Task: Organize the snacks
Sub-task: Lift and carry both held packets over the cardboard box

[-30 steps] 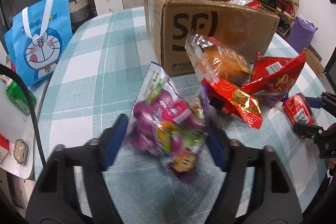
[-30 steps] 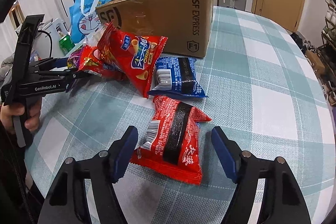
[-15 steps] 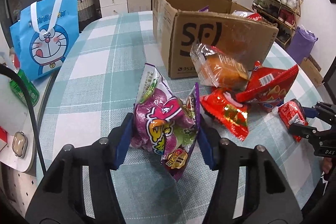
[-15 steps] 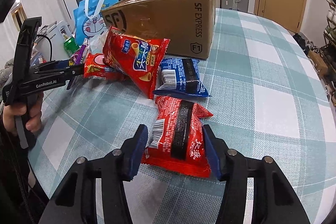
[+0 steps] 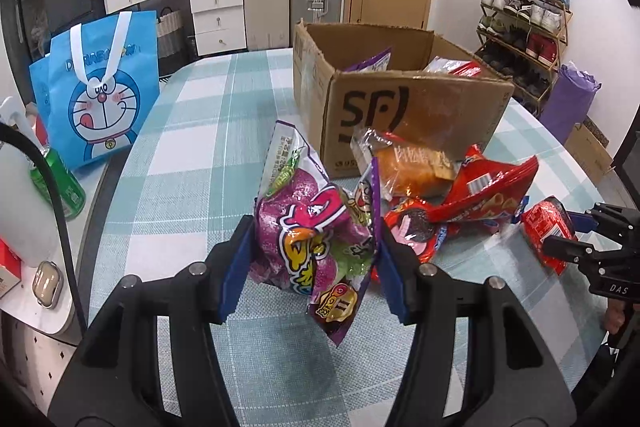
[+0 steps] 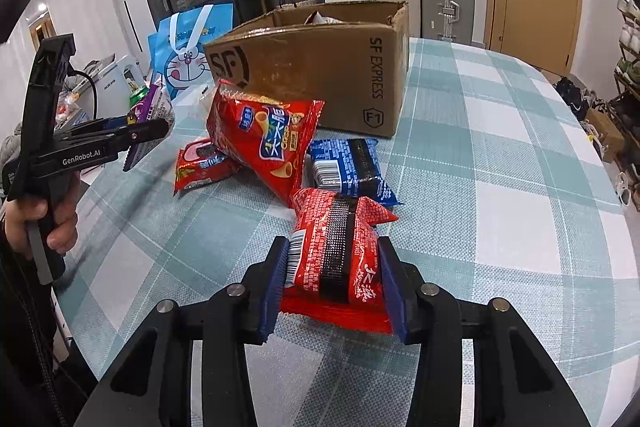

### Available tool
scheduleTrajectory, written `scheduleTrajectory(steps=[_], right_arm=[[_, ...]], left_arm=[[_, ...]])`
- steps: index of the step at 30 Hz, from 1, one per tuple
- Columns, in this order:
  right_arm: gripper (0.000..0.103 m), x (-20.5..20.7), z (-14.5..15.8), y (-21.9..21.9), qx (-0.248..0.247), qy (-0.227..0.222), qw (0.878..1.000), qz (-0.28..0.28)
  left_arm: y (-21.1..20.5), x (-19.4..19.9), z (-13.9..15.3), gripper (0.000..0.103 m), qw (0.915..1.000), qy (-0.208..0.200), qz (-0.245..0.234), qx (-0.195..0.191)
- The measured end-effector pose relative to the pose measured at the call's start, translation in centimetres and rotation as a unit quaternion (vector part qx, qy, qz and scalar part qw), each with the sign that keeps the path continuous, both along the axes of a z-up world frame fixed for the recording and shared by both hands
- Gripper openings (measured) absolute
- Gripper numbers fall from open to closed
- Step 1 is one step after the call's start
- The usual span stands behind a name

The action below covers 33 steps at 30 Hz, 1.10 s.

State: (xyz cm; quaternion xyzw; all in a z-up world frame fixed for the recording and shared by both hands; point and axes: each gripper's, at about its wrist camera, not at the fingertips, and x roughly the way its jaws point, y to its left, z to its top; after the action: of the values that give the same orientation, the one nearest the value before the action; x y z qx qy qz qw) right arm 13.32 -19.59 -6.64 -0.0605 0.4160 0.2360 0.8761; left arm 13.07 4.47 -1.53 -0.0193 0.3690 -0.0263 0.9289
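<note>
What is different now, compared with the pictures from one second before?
The left tool closed on the purple snack bag and raised it off the table. The right tool has just been closing and now grips the red packet. The cardboard box and the other snacks did not move.

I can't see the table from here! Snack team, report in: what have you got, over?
Left gripper clamped on purple candy bag, lifted. Right gripper just closed on red snack pack, on table. Cardboard box open ahead; loose snack pile between.

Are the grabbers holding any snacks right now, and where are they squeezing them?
Left gripper squeezes the crinkly purple snack bag across its middle; right gripper squeezes the red packet with a black stripe by its sides.
</note>
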Motion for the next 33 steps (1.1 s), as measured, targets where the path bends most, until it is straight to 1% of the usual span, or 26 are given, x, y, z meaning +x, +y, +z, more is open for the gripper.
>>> scheduleTrajectory(steps=[14,19,33], right_arm=[[0.044,-0.4,4.2,-1.8,0.04,-0.069,0.996,-0.026],[0.044,0.0,5.3,-1.9,0.049,-0.081,0.995,-0.027],[0.044,2.2,8.5,-0.9,0.069,-0.114,0.991,-0.013]], left_arm=[[-0.9,-1.8,3.6,0.054,0.9989,-0.047,-0.001,0.003],[-1.4,-2.2,4.7,0.054,0.9982,-0.059,-0.003,0.005],[-3.0,-0.3,7.6,0.055,0.9967,-0.081,-0.008,0.006]])
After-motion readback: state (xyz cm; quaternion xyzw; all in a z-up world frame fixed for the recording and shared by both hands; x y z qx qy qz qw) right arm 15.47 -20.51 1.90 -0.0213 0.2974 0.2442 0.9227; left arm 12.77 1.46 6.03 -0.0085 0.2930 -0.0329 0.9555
